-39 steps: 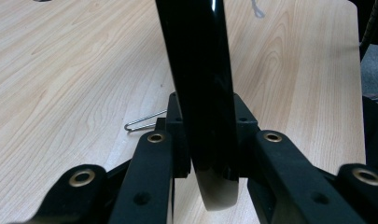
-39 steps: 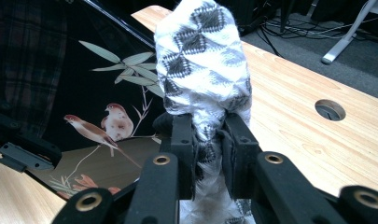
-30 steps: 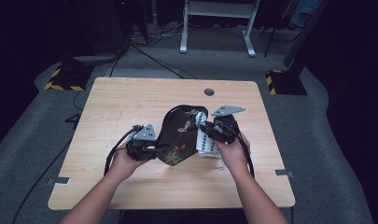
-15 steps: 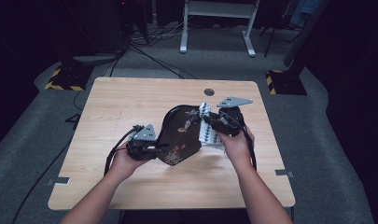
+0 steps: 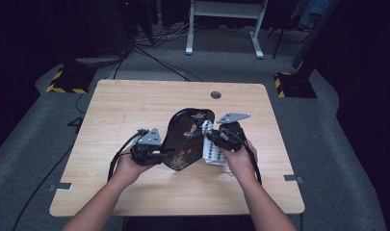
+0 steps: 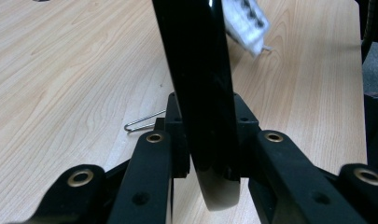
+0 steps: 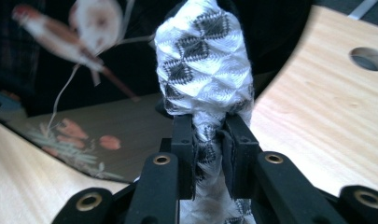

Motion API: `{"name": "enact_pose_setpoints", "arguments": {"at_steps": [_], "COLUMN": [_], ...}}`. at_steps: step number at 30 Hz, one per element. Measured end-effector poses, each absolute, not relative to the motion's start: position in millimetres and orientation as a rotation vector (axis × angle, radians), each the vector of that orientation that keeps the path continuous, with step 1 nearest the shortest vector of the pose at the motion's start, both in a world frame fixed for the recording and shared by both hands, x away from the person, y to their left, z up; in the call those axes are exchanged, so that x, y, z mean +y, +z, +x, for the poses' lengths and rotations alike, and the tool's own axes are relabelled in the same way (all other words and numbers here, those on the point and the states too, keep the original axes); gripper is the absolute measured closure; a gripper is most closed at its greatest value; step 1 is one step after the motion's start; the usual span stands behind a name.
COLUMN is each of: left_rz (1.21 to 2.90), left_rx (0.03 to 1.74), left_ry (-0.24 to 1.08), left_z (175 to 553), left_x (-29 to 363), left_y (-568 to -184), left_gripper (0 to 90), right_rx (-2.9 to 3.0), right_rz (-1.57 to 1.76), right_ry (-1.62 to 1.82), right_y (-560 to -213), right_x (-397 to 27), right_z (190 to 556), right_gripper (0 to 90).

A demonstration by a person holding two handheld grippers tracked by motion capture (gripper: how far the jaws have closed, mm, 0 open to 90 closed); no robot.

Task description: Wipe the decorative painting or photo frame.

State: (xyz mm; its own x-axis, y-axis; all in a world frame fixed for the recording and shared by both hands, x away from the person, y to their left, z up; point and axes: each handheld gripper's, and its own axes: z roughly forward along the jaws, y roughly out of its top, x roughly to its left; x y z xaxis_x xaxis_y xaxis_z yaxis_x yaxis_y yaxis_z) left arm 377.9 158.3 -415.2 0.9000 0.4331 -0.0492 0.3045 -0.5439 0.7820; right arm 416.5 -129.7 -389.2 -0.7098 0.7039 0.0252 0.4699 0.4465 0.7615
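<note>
Currently we have the left gripper [image 5: 160, 153] clamped on the near edge of a glossy black lacquered tray with a painted flower-and-bird pattern [image 5: 188, 137]; in the left gripper view that tray edge [image 6: 200, 93] sits pinched upright between the two jaws, tray tilted up off the light wooden surface [image 5: 135, 106] with its decorated face towards the right hand. We have the right gripper [image 5: 213, 139] clenched on a white cloth with a black diamond weave [image 5: 209, 149]; in the right gripper view the bunched cloth [image 7: 205, 70] rises from between the closed jaws and sits right against the tray's painted face [image 7: 84, 116]. From the high view, tray and cloth sit mid-surface, slightly towards the near edge, between our two hands, cloth at the tray's right side. A thin bent metal wire [image 6: 142, 122] lies flat on the surface just beside the left gripper's jaws.
</note>
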Motion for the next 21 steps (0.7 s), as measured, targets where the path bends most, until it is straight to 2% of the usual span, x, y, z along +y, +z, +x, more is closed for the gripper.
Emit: {"name": "enact_pose_setpoints", "arguments": {"at_steps": [5, 14, 16, 21], "left_rz": [2.184, 2.184, 2.185, 2.185], "left_rx": [0.528, 0.534, 0.532, 0.532], "left_ry": [0.188, 0.189, 0.191, 0.191], "left_z": [378.1, 378.1, 377.9, 378.0], "left_x": [158.1, 158.0, 157.7, 157.7], "left_y": [-415.3, -415.3, -415.2, -415.2], "left_gripper": [75.8, 75.9, 76.0, 75.9], "right_rx": [2.450, 2.454, 2.458, 2.523], "right_rz": [0.937, 0.797, 0.801, 0.824], "right_ry": [1.115, 1.162, 1.165, 1.102], "right_y": [-392.0, -373.9, -376.1, -407.3], "right_x": [-114.3, -89.4, -89.0, -88.2], "right_z": [407.0, 392.7, 392.2, 390.2], "right_gripper": [77.1, 77.1, 77.1, 77.2]}}
